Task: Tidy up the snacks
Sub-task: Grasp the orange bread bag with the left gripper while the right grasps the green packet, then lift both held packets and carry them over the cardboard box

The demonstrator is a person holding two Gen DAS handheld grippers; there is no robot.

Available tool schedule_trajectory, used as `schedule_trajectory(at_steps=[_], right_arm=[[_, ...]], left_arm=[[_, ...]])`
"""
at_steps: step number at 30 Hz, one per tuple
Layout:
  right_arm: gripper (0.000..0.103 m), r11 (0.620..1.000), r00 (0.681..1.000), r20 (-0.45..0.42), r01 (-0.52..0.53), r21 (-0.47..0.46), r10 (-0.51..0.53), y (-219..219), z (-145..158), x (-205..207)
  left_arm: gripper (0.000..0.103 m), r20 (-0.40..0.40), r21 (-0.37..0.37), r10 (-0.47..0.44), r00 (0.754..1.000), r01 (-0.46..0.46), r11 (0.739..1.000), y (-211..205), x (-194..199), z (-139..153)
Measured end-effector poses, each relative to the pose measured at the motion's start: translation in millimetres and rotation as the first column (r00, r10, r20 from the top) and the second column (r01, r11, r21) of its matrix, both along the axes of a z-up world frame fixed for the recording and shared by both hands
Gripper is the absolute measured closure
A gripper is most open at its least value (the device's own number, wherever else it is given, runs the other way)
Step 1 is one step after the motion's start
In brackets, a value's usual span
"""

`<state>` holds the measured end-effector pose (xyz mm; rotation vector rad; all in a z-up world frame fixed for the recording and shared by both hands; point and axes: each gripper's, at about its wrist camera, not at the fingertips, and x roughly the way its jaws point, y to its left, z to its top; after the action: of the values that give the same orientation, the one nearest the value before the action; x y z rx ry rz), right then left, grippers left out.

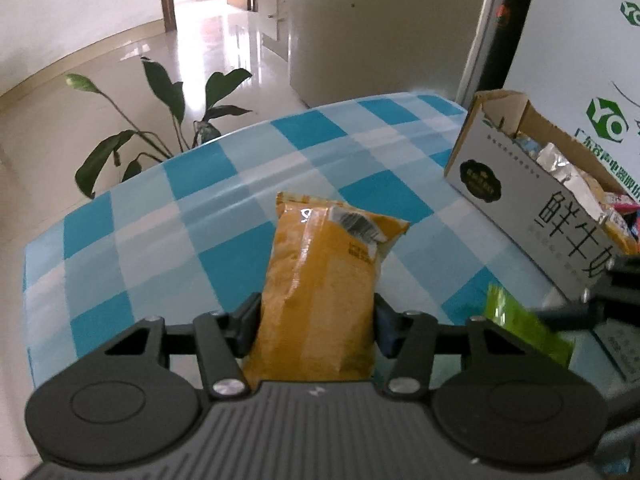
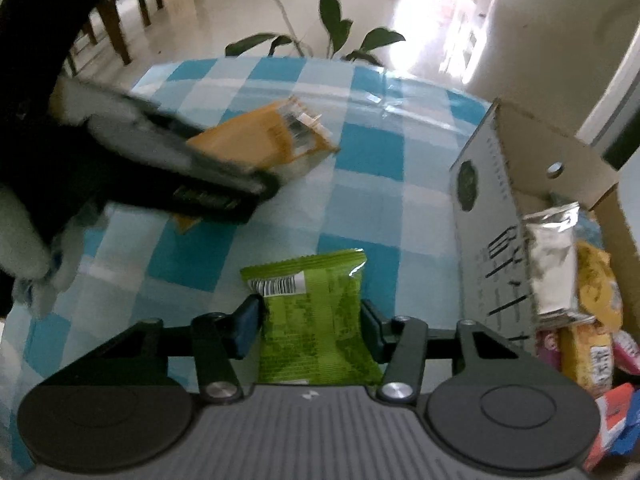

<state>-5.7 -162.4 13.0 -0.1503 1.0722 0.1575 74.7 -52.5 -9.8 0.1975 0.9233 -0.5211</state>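
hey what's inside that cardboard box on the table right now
The cardboard box holds a heap of snack packs: a silver pouch on top, yellow packets and pink wrappers beside it. Whatever lies beneath them and along the box's bottom is covered.

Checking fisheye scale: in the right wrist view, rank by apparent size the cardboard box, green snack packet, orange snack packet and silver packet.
1. cardboard box
2. green snack packet, though nearness to the camera inflates it
3. orange snack packet, partly hidden
4. silver packet
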Motion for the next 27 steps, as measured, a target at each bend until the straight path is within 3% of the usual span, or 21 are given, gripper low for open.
schedule_trajectory(at_steps=[7, 19, 27], right_arm=[[0.045, 0.997, 0.995, 0.068, 0.068, 0.033, -0.071, -12, 21, 1], [0.045, 0.995, 0.988, 0.127, 0.079, 0.064, -0.087, -5, 41, -3], [0.045, 0.992, 0.978, 0.176, 0.104, 0.070, -0.114, -3, 59, -21]], left_arm=[[0.048, -0.001, -0.013, 0.096, 0.995, -0.096, 0.995, 17, -17, 14], [0.048, 0.001, 0.028, 0.254, 0.967, -0.254, 0.967, 35, -60, 27], [0.048, 0.012, -0.030, 0.344, 0.939, -0.343, 0.939, 41, -87, 39]])
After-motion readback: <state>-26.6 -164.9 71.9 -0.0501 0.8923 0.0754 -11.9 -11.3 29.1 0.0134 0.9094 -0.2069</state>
